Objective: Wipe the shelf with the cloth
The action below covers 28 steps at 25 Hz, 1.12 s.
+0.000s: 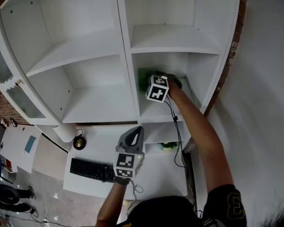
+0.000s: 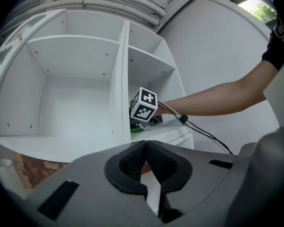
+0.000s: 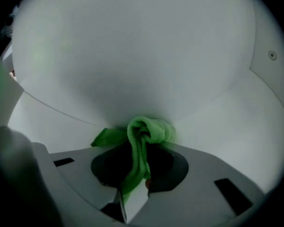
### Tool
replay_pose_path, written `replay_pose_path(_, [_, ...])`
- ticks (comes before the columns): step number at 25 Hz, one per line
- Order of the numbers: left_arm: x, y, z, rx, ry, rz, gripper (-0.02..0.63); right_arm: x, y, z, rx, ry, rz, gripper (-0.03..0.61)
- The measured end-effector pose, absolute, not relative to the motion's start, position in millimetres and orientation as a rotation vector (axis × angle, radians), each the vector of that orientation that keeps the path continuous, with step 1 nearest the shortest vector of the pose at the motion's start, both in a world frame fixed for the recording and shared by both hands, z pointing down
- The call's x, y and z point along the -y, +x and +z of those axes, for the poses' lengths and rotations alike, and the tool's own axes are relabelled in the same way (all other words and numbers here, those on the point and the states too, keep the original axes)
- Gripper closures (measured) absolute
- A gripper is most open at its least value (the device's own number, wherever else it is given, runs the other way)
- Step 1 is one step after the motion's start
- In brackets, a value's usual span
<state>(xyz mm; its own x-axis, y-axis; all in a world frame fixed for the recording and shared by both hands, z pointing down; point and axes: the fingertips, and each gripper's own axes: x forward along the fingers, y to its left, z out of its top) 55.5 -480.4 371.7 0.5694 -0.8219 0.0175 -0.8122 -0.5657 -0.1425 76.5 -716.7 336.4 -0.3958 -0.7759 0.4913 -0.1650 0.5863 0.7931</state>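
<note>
The white shelf unit [image 1: 125, 56] fills most of your view, split by a centre divider into open compartments. Below it runs the white surface [image 1: 165, 174], with a black keyboard [image 1: 91, 170] lying near its left edge. Your right arm reaches into the lower right compartment, and your right gripper [image 3: 142, 157] sits low over that shelf board near its back left corner, beside the divider. Its jaws are grasping the green cloth [image 3: 144, 131], which is bunched at the tips and pressed against white panel, with a strip trailing back between the jaws. Your left gripper [image 2: 145, 150] hangs above the surface, well apart from the right one and pointed toward the shelf unit. Its jaws are clenched together with nothing between them.
</note>
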Motion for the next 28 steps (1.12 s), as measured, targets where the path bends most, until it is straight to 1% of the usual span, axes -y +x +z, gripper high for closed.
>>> replay_pose_path(7, [483,79,379,-1.345,-2.715,-0.131,0.597,722,76,346,1.861,0.758,-0.774,0.511])
replay_pose_path(9, [478,83,381,-1.32,-2.72,-0.132,0.597,719,77,345,1.84,0.771,-0.796,0.5])
replay_pose_path(10, [477,84,383,-1.312,-2.719,-0.134,0.597,716,78,345,1.835,0.781,-0.818,0.486])
replay_pose_path(14, [479,80,391,-1.311,-2.735,-0.141,0.597,713,80,335,1.849,0.852,-0.893,0.381])
replay_pose_path(16, [481,78,394,-1.309,-2.743,-0.147,0.597,713,77,330,1.854,0.86,-0.919,0.356])
replay_pose_path(19, [481,77,393,-1.31,-2.747,-0.147,0.597,713,75,333,1.819,0.848,-0.955,0.363])
replay_pose_path(21, [480,76,391,-1.301,-2.742,-0.145,0.597,715,79,336,1.788,0.841,-0.956,0.454])
replay_pose_path(22, [480,76,390,-1.3,-2.74,-0.144,0.597,716,81,340,1.78,0.834,-0.94,0.483])
replay_pose_path(24, [479,74,390,-1.3,-2.739,-0.144,0.597,716,85,347,1.764,0.822,-0.897,0.497])
replay_pose_path(28, [477,81,387,-1.268,-2.748,-0.138,0.597,721,101,350,1.669,0.865,-0.84,0.499])
